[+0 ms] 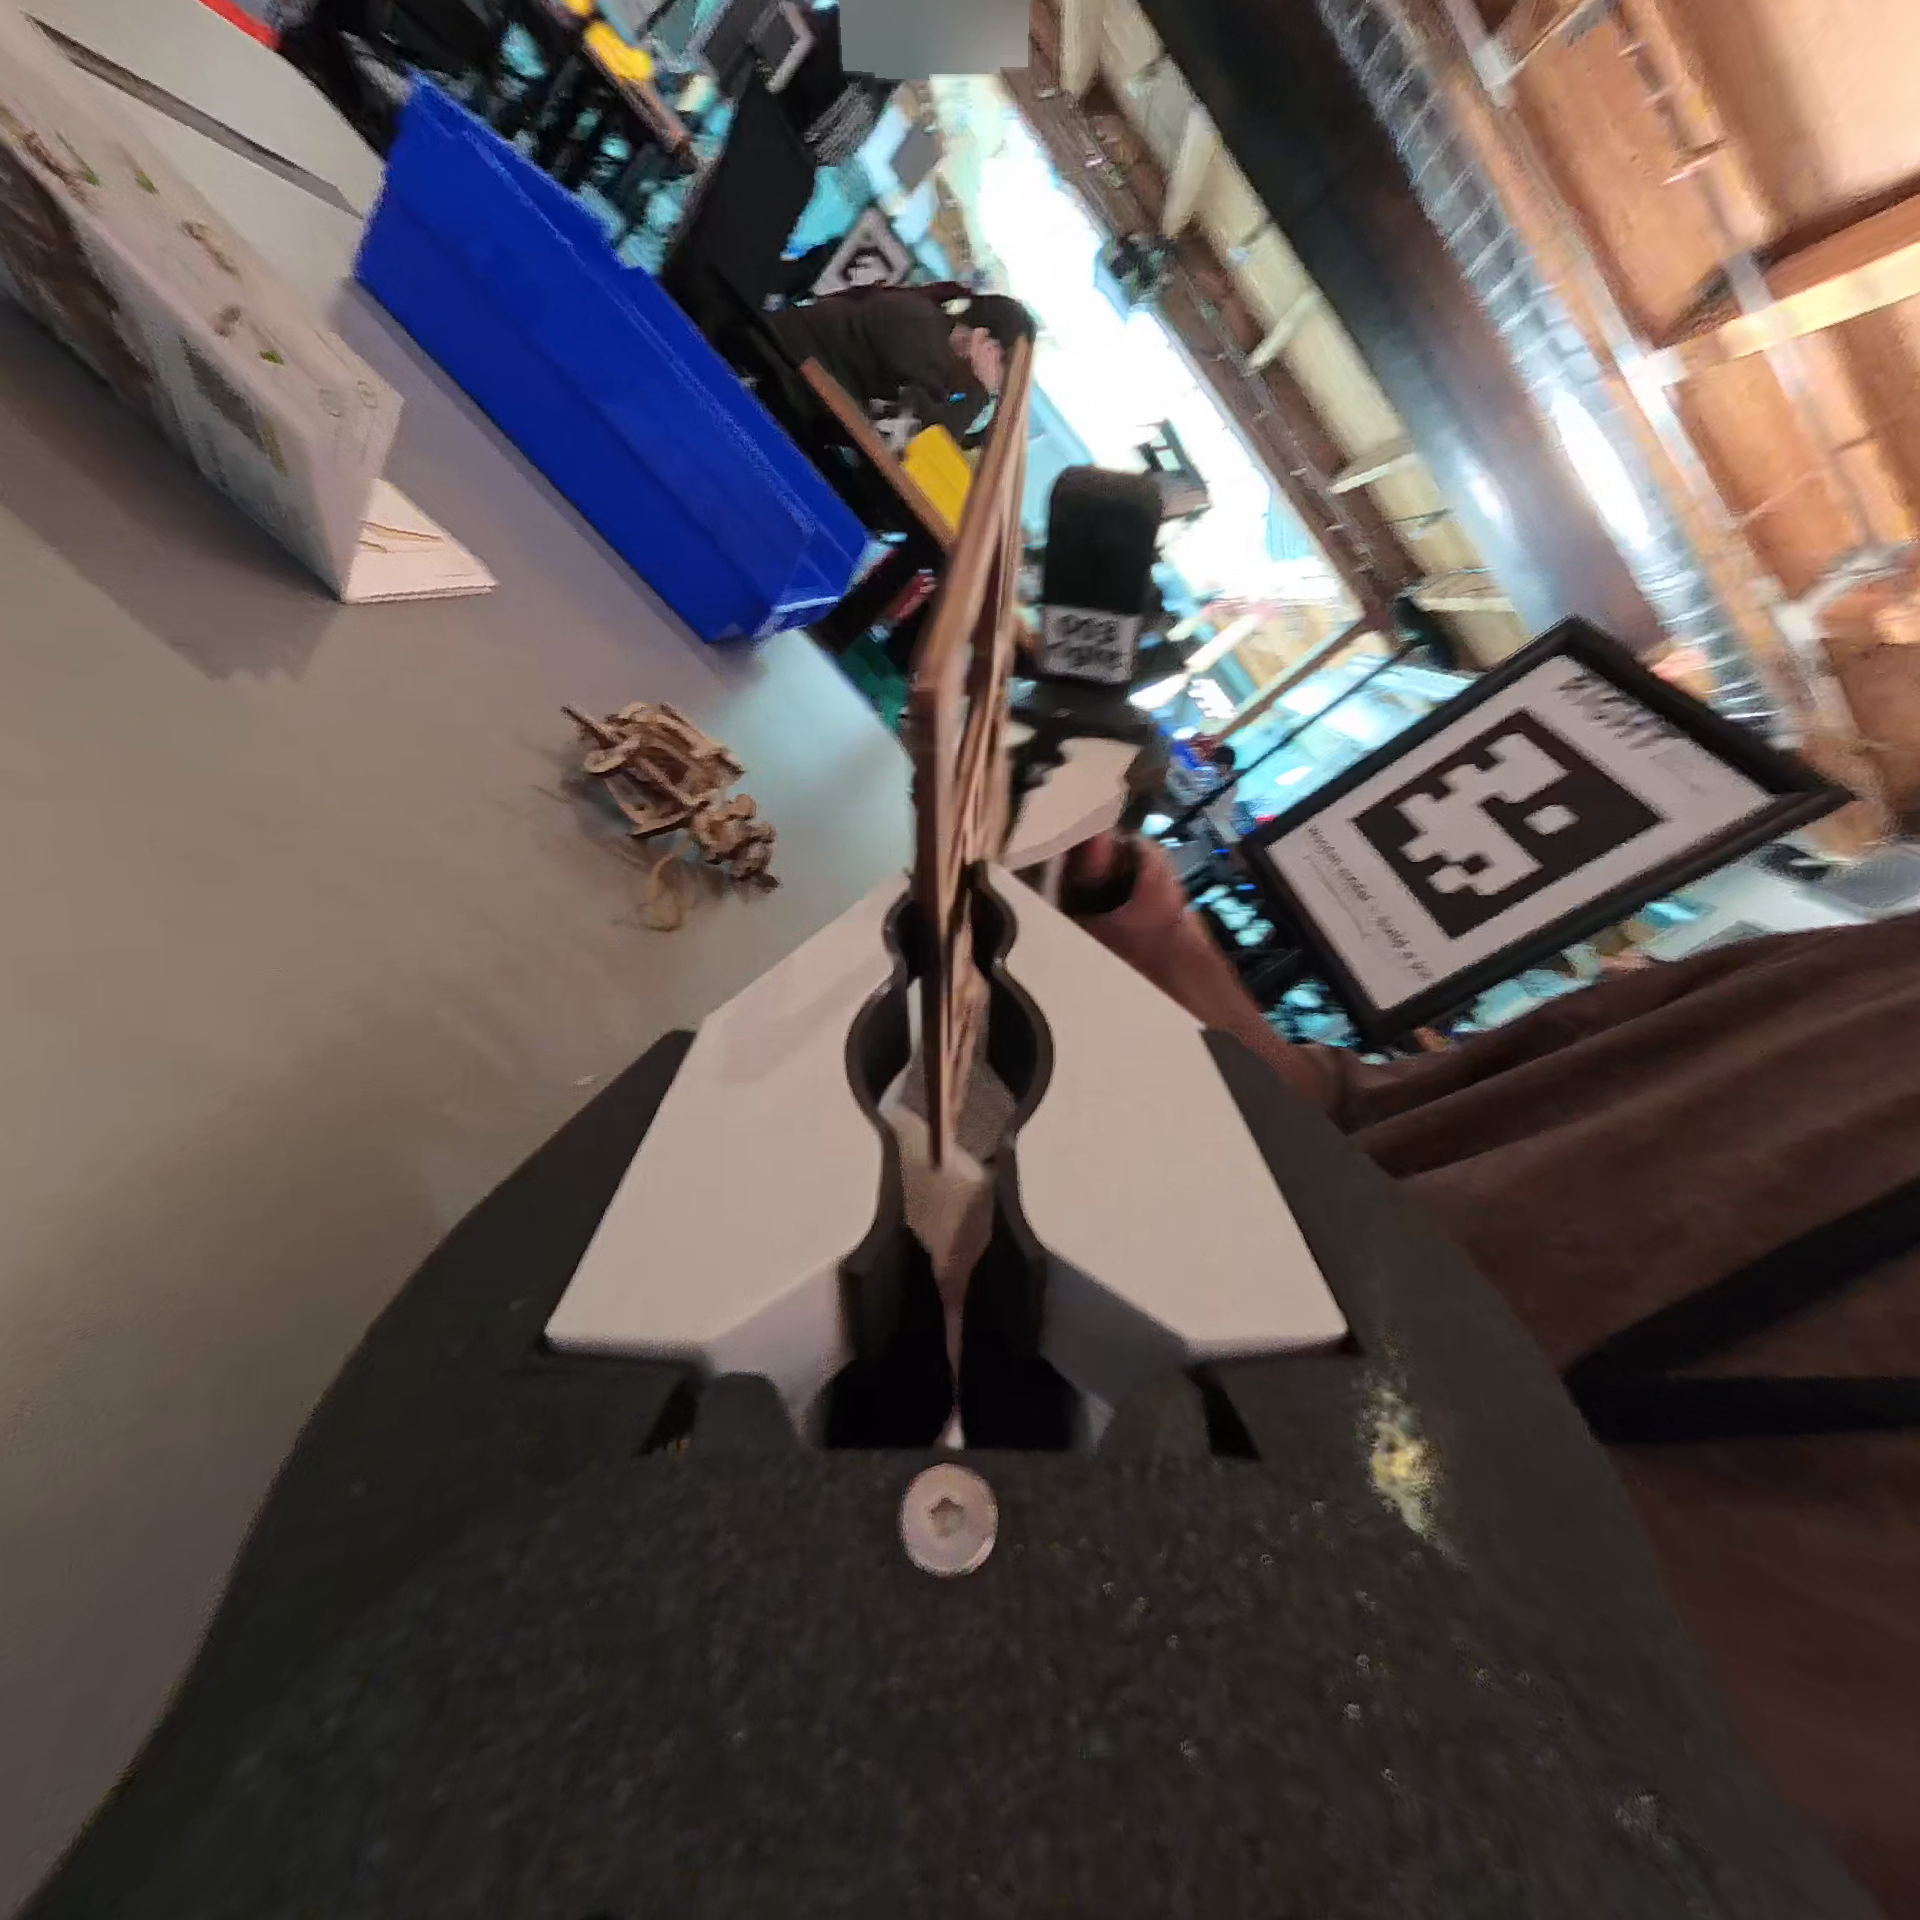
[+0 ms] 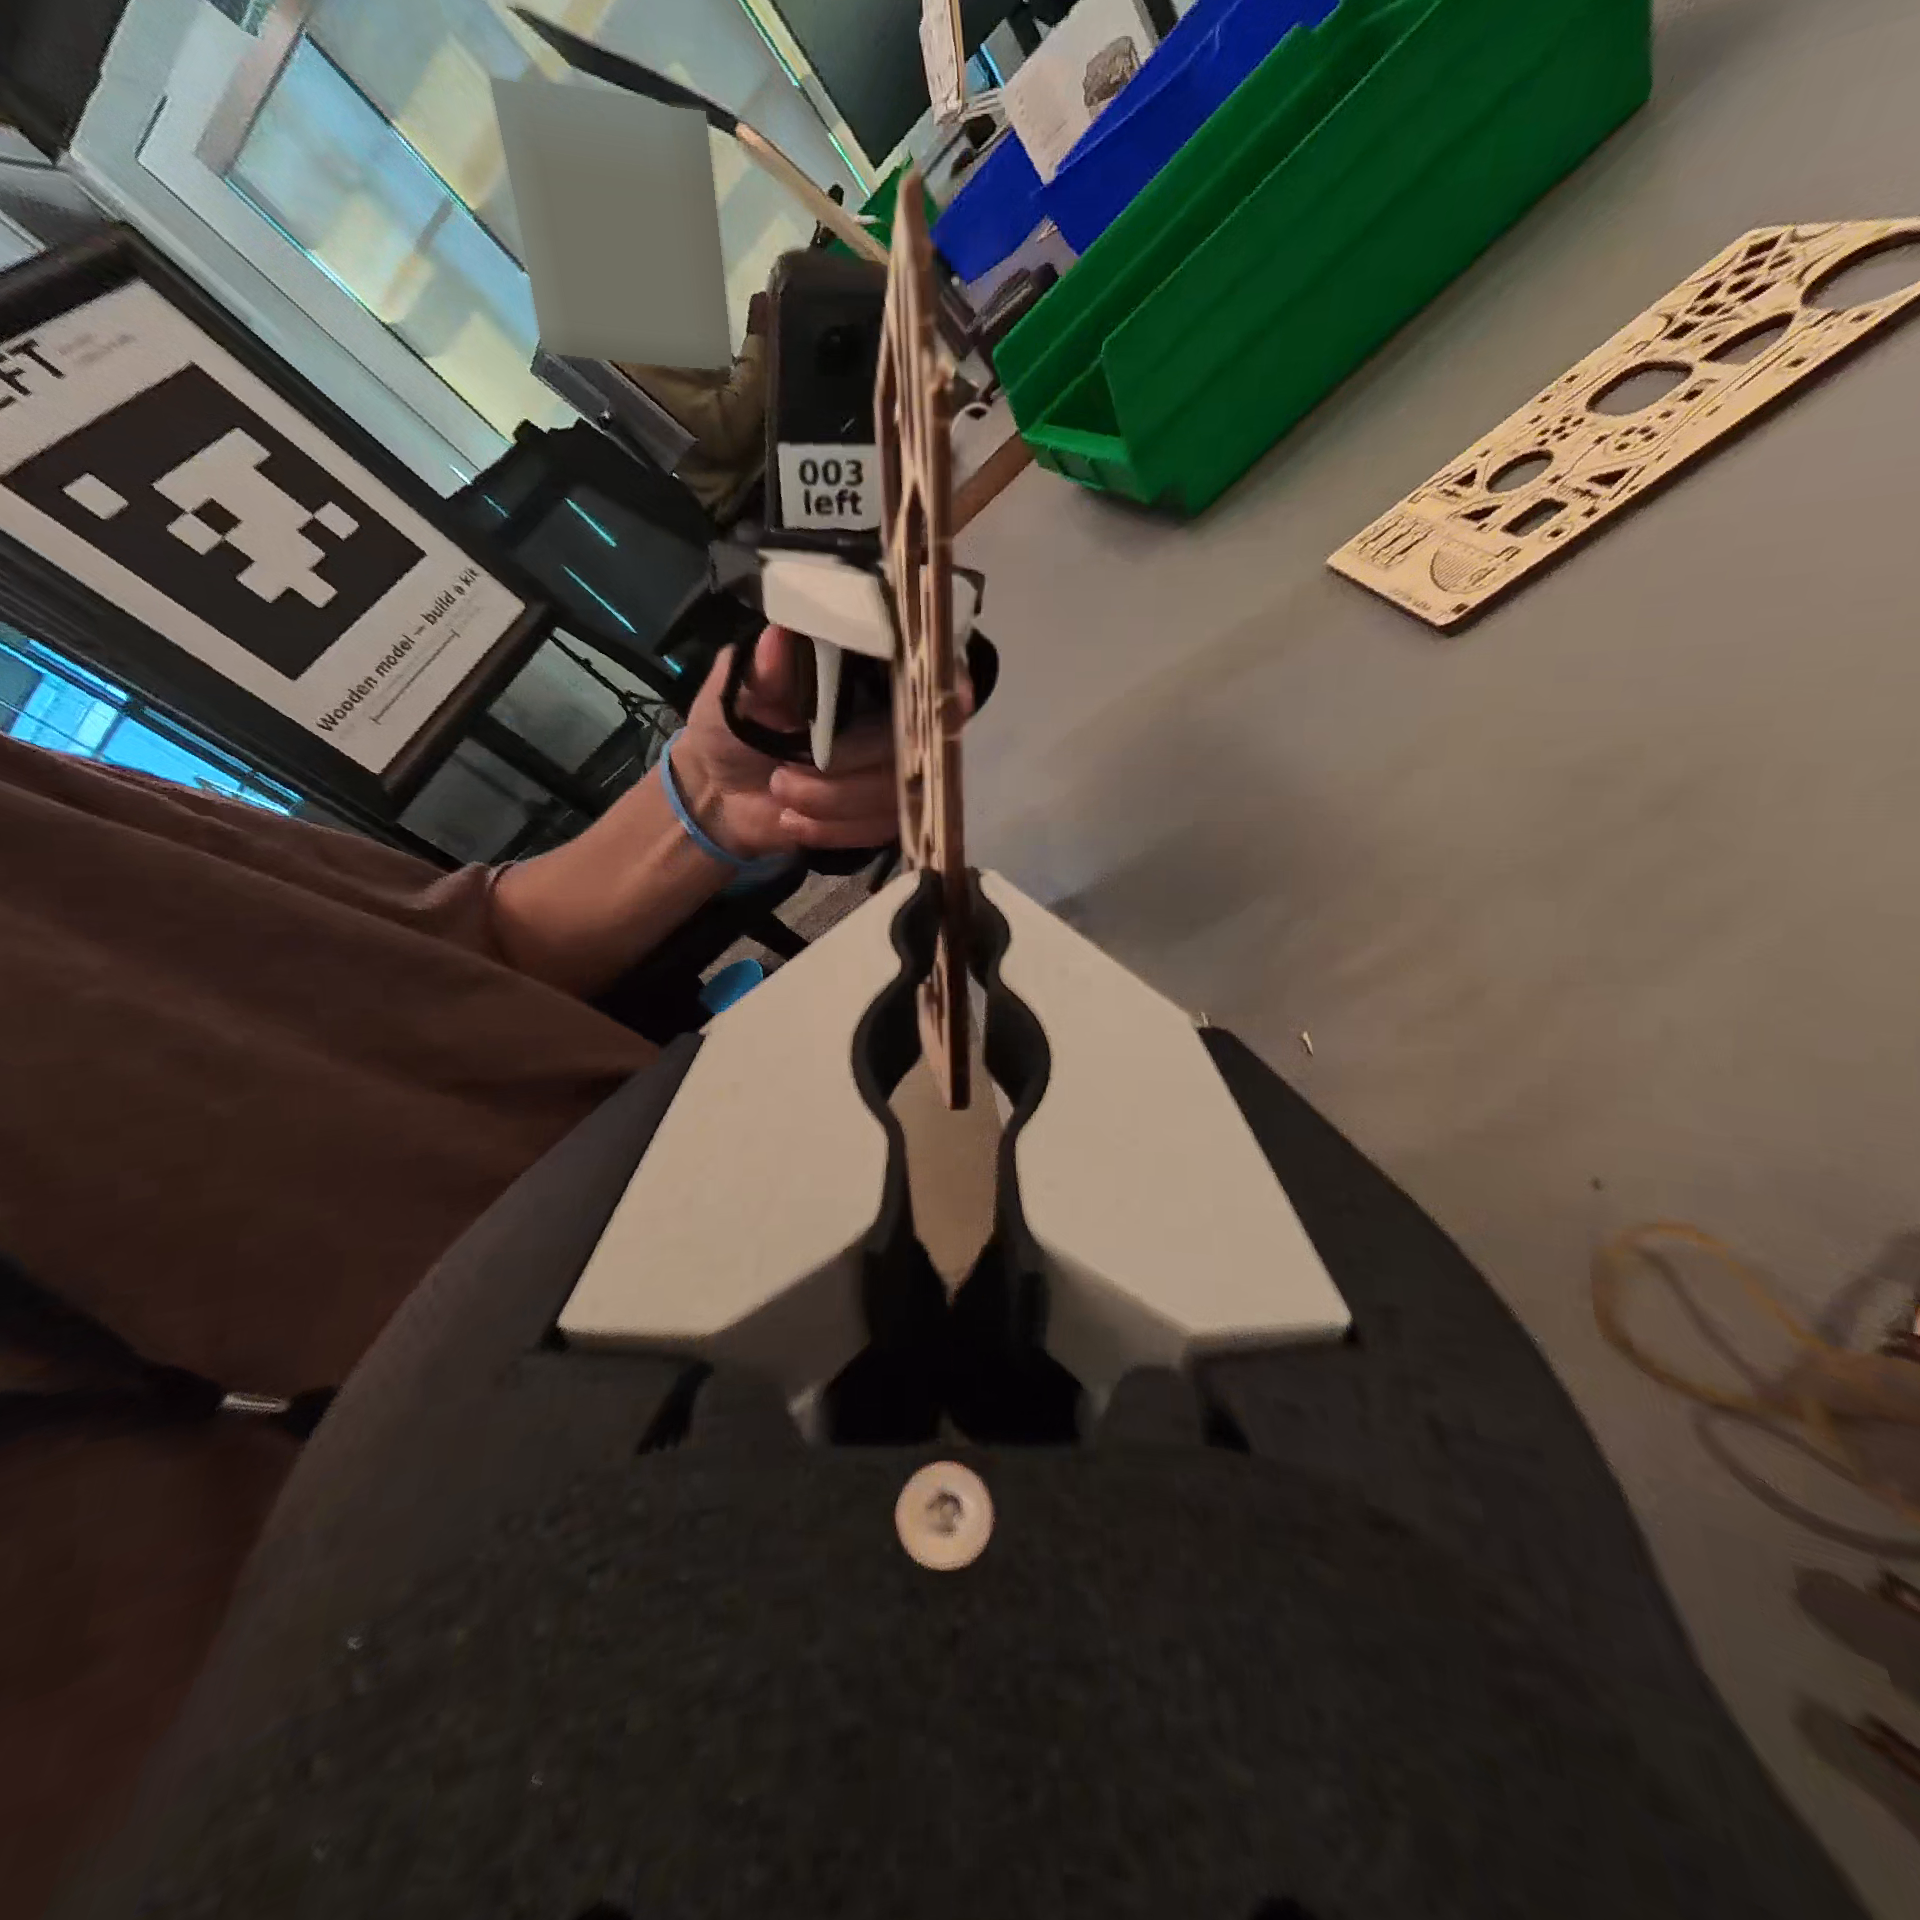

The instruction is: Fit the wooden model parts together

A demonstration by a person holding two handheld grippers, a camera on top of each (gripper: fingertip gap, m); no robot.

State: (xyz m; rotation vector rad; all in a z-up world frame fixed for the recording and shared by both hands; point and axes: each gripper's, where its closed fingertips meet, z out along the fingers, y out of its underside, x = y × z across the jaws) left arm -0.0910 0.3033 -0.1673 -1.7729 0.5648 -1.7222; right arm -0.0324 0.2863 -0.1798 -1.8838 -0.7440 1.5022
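A thin laser-cut wooden sheet (image 1: 971, 665) is held edge-on above the grey table by both grippers. My left gripper (image 1: 948, 914) is shut on one end of it. My right gripper (image 2: 948, 914) is shut on the other end of the same sheet (image 2: 920, 582). Each gripper faces the other across the sheet: the right one shows in the left wrist view (image 1: 1081, 769), the left one in the right wrist view (image 2: 862, 613), held by a hand. A partly built wooden model (image 1: 675, 790) lies on the table to the left. A second wooden sheet (image 2: 1652, 416) with cut-outs lies flat at the right.
A blue bin (image 1: 603, 374) and a white box (image 1: 177, 322) stand at the back of the table. A green bin (image 2: 1309, 249) and blue bins (image 2: 1101, 135) stand behind the flat sheet. Rubber bands (image 2: 1704, 1340) lie near the right gripper. Framed marker signs (image 1: 1507, 821) (image 2: 218, 509) stand beside the table. The grippers' ends are close to 7 centimetres from one another.
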